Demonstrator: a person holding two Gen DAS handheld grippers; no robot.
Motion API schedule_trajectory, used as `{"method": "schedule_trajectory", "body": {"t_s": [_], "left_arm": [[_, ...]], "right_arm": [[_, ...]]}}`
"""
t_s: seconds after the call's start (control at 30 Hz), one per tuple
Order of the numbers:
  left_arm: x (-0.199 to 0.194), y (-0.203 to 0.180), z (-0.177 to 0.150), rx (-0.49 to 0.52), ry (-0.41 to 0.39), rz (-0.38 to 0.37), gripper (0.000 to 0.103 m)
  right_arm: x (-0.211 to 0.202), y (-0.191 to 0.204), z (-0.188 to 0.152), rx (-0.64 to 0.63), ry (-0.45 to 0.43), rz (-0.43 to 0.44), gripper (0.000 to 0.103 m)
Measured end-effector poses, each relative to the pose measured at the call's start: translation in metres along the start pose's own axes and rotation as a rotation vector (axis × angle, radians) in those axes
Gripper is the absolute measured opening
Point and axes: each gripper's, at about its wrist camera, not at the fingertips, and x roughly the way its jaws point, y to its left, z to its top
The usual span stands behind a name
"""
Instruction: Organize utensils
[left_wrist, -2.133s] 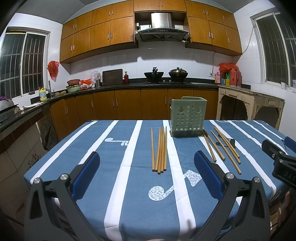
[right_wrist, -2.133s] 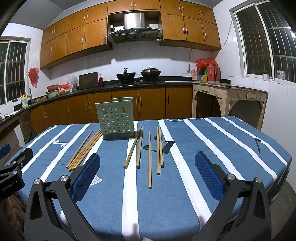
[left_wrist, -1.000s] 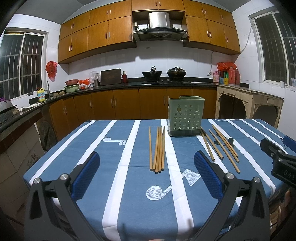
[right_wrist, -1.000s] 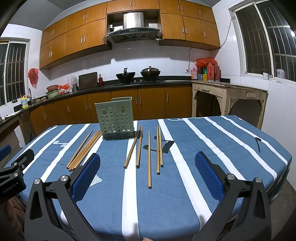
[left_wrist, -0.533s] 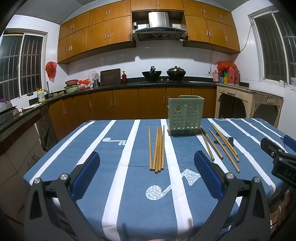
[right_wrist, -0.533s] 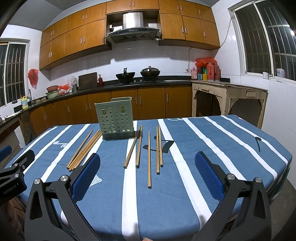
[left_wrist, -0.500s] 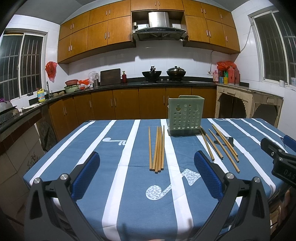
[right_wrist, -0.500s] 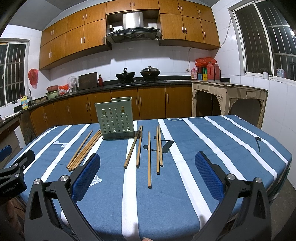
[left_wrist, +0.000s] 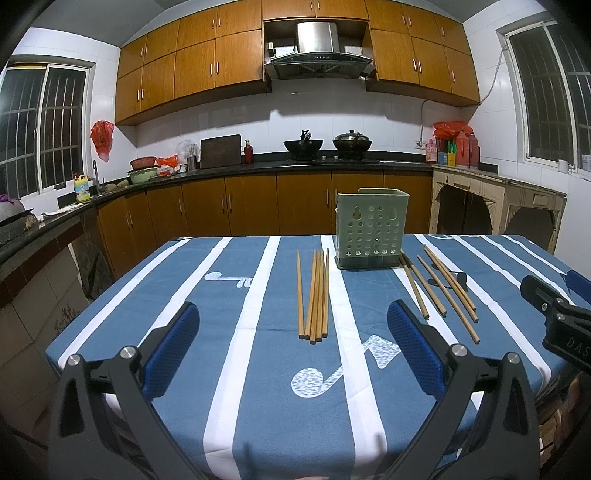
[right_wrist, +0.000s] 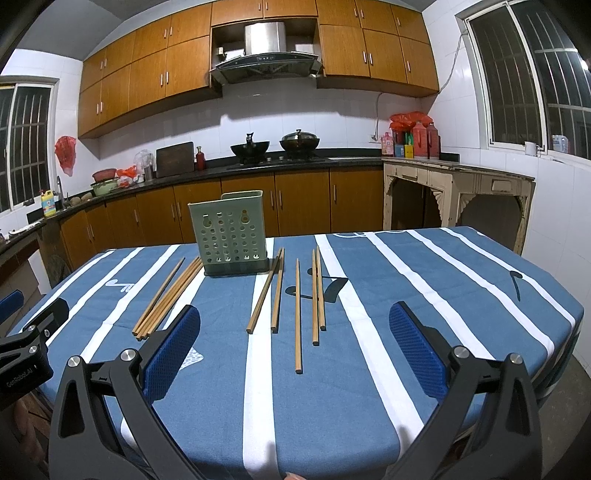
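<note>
Chopsticks lie in two groups on the striped surface (left_wrist: 258, 295): a tight bundle (left_wrist: 314, 295) on the left of the green perforated holder (left_wrist: 371, 230), and loose sticks (right_wrist: 297, 295) fanned out on its right. The holder stands upright toward the far edge. Both the left tool (left_wrist: 291, 350) and right tool (right_wrist: 293, 350) hover over the near edge, fingers spread wide, gripping nothing.

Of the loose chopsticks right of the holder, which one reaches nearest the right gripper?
The lone middle chopstick: its near tip extends well past the two pairs flanking it.
</note>
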Motion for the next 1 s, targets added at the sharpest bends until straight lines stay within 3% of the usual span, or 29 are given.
{"method": "schedule_trajectory", "body": {"t_s": [0.2,0.4,0.67,0.73,0.83,0.93,1.0], "left_arm": [[0.014,-0.005,-0.008,0.003,0.042,0.014,0.099],[0.050,0.009,-0.017,-0.034,0.165,0.003,0.099],[0.103,0.051,-0.005,-0.126,0.301,-0.001,0.099],[0.116,0.054,-0.001,-0.130,0.331,-0.003,0.099],[0.138,0.060,0.003,-0.128,0.397,-0.034,0.099],[0.148,0.061,0.008,-0.112,0.396,-0.046,0.099],[0.157,0.063,0.011,-0.115,0.408,-0.056,0.099]], "right_arm": [[0.013,-0.004,-0.006,0.014,0.044,-0.009,0.101],[0.038,-0.014,-0.002,0.013,0.110,-0.053,0.101],[0.109,-0.044,0.020,0.089,0.281,-0.075,0.100],[0.130,-0.051,0.024,0.102,0.336,-0.087,0.087],[0.156,-0.056,0.023,0.107,0.411,-0.093,0.075],[0.179,-0.057,0.020,0.106,0.476,-0.069,0.056],[0.191,-0.055,0.015,0.107,0.517,-0.046,0.049]]}}
